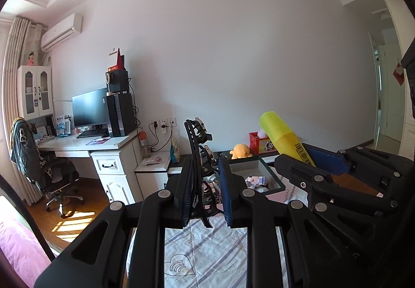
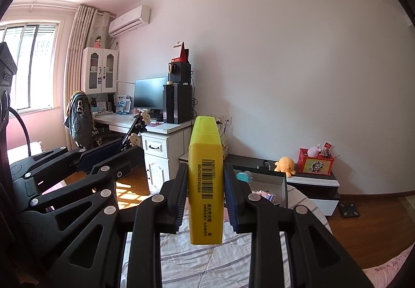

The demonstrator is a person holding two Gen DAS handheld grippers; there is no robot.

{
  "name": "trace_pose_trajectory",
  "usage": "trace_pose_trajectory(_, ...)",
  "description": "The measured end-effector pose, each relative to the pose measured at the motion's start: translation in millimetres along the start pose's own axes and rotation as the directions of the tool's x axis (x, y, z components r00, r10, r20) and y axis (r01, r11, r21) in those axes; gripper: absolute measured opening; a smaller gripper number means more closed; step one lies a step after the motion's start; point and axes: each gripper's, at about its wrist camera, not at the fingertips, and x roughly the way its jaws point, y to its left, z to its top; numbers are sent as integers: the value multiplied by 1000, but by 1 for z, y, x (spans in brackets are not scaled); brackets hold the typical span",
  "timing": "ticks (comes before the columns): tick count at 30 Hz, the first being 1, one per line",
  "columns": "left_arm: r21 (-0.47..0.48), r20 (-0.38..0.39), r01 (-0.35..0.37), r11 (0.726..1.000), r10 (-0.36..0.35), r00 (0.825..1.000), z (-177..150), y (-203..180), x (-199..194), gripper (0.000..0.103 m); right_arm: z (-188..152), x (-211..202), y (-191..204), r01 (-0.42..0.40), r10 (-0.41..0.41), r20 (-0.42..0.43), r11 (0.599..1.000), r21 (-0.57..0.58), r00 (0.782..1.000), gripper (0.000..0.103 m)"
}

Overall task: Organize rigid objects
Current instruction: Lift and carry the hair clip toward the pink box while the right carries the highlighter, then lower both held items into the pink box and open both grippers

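Observation:
My left gripper (image 1: 206,173) is shut on a black hair clip (image 1: 198,148) with small bear charms, held upright above the striped bedsheet (image 1: 202,256). It also shows in the right wrist view (image 2: 135,132). My right gripper (image 2: 206,181) is shut on a yellow highlighter (image 2: 206,184) with a barcode, cap pointing up. The highlighter also shows in the left wrist view (image 1: 282,136), to the right of the clip. A grey open box (image 1: 255,170) holding several small items lies on the bed just beyond both grippers. It also shows in the right wrist view (image 2: 275,181).
A low dark cabinet (image 2: 311,179) behind the box carries an orange plush (image 2: 284,164) and a red toy crate (image 2: 315,162). A white desk (image 1: 85,145) with a monitor, a computer tower and an office chair (image 1: 46,168) stands at the left.

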Motion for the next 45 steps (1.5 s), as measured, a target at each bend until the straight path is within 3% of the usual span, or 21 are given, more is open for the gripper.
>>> trace_pose_trajectory(6, 34, -57, -13, 999, 15, 998, 5, -9, 82, 19, 7, 57, -25, 42, -43, -26, 999, -11, 999, 27)
trace_pose_trajectory(14, 86, -174, 40, 995, -25, 984, 6, -24, 210, 20, 0, 161, -85, 43, -37, -133, 998, 42, 990, 27)
trace_pose_trajectory(19, 75, -329, 65, 995, -37, 944, -19, -27, 298, 20, -24, 228, -110, 50, -34, -264, 997, 54, 964, 28)
trace_pose_trajectory(22, 53, -412, 74, 996, -45, 910, -39, -25, 338, 21, -44, 260, -121, 37, -8, -337, 996, 79, 942, 28)
trace_pose_trajectory(24, 52, -440, 73, 996, -43, 897, -51, -26, 355, 21, -56, 273, -125, 33, 4, -366, 995, 95, 931, 28)
trace_pose_trajectory(29, 46, -451, 46, 998, -20, 892, -68, -23, 374, 25, -71, 295, -131, 20, 29, -410, 993, 114, 912, 28)
trace_pose_trajectory(31, 36, -460, 41, 999, -19, 888, -73, -18, 380, 32, -72, 298, -132, 31, 19, -405, 993, 116, 914, 28)
trace_pose_trajectory(32, 38, -466, 30, 999, -9, 885, -75, -17, 383, 42, -72, 298, -132, 42, 9, -407, 992, 117, 913, 28)
trace_pose_trajectory(33, 40, -469, 14, 999, 7, 883, -77, -15, 385, 56, -72, 299, -135, 53, 1, -405, 991, 123, 914, 30)
trace_pose_trajectory(35, 37, -471, -24, 999, 39, 881, -77, -7, 388, 71, -73, 297, -140, 72, -8, -405, 987, 145, 914, 40)
trace_pose_trajectory(37, 16, -459, -38, 999, 41, 888, -74, 0, 383, 79, -71, 295, -146, 96, -22, -397, 981, 169, 917, 56)
trace_pose_trajectory(39, -6, -450, -60, 998, 51, 891, -71, 7, 376, 92, -66, 289, -151, 120, -38, -388, 975, 188, 921, 81)
trace_pose_trajectory(42, -44, -418, -45, 998, 22, 908, -62, 18, 358, 103, -58, 272, -153, 121, -38, -358, 970, 212, 933, 91)
trace_pose_trajectory(43, -47, -405, -40, 998, 18, 914, -58, 19, 349, 103, -55, 266, -153, 118, -37, -350, 970, 214, 936, 94)
trace_pose_trajectory(44, -44, -392, -41, 998, 21, 920, -55, 20, 341, 103, -52, 260, -151, 118, -39, -346, 970, 211, 937, 103)
trace_pose_trajectory(45, -42, -383, -36, 998, 17, 923, -52, 21, 331, 103, -49, 253, -148, 119, -42, -338, 971, 208, 940, 103)
